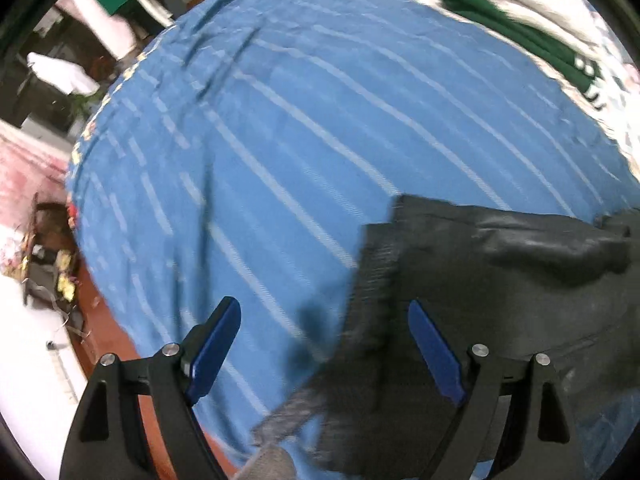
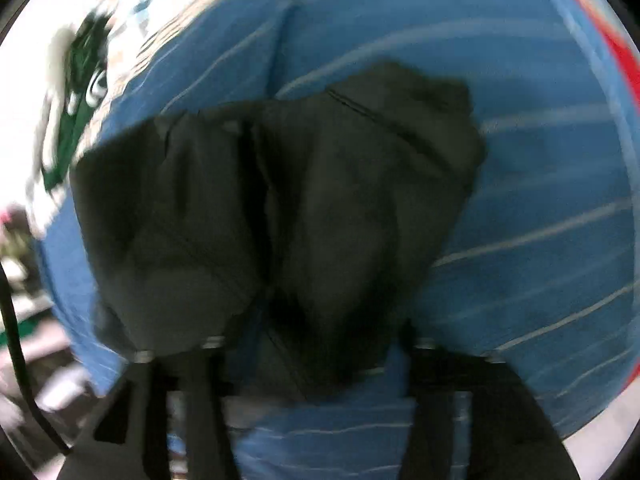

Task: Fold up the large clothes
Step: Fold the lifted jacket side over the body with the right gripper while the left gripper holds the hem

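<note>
A: Where does the dark garment lie?

B: It lies bunched and partly folded on a blue sheet with thin white stripes. In the right wrist view it fills the middle, creased down its centre, with a seam running across its upper right part. In the left wrist view it lies at the lower right, with a ribbed edge along its left side.

A: What about the left hand-held gripper?

B: Its jaws stand wide apart. The two blue fingers hang above the cloth with nothing between them. The left finger is over the striped sheet and the right one is over the dark garment. Neither pad presses on the fabric.

A: And the right hand-held gripper?

B: That view is badly blurred. The black arms of the frame show at the bottom, set apart, and the fingertips are lost against the dark cloth. I cannot tell whether they hold any of it, or how wide the jaws stand.

A: Anything else nearby?

B: A green and white cloth lies beyond the far edge of the sheet, well apart from the dark garment. In the left wrist view, clutter sits on the floor past the sheet's left edge, too blurred to name. A red strip runs along the sheet's right edge in the right wrist view.
</note>
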Motion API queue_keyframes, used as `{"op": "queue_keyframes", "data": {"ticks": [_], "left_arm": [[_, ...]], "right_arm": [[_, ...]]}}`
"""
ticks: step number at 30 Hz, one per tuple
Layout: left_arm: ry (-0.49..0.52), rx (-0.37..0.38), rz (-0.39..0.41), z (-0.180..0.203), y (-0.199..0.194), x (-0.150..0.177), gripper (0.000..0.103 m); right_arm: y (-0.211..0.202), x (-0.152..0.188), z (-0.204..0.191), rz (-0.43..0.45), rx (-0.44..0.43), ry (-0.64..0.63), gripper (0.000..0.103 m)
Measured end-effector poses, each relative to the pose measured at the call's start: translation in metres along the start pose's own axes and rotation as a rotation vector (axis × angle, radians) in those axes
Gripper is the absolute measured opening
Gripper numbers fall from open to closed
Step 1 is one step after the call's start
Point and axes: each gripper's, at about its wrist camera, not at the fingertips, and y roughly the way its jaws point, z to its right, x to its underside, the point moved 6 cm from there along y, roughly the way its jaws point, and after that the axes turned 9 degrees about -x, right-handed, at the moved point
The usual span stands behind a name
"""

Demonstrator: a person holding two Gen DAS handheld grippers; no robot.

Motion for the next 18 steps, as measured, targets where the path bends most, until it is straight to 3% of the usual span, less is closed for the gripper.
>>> {"op": "queue_keyframes", "data": {"ticks": [2,4,6,7,10,13,16,18], "left_arm": [[0.031,0.006,0.056,0.019,0.001,-0.003,0.088],[0.072,0.0,0.049,0.041,0.017,-0.003,0.088],[0.091,-0.009,-0.001,0.053,0.037,0.001,0.088],[0.077,-0.003,-0.016,0.056,0.045,0.002,0.092],[0.001,0.013,-0.02,0.047,0.053,0.002,0.103],[-0.049,0.066,-0.036,0.04,0.06,0.003,0.103],[-0.112,0.147,-0.029,0.037,0.069,0.001,0.103],[-0.156,0.193,0.007,0.036,0.074,-0.003,0.103]], "right_arm": [[-0.024,0.001,-0.012,0.041,0.097,-0.134,0.075],[-0.047,0.003,-0.029,0.082,0.152,-0.232,0.075],[-0.059,0.005,-0.057,0.095,0.129,-0.34,0.074],[-0.055,0.005,-0.076,0.076,0.098,-0.403,0.067],[-0.02,-0.002,-0.141,-0.013,-0.022,-0.525,0.038],[0.029,-0.023,-0.192,-0.06,-0.022,-0.638,0.037],[0.093,-0.05,-0.207,-0.144,0.048,-0.582,0.037],[0.118,-0.063,-0.198,-0.195,0.049,-0.517,0.037]]}}
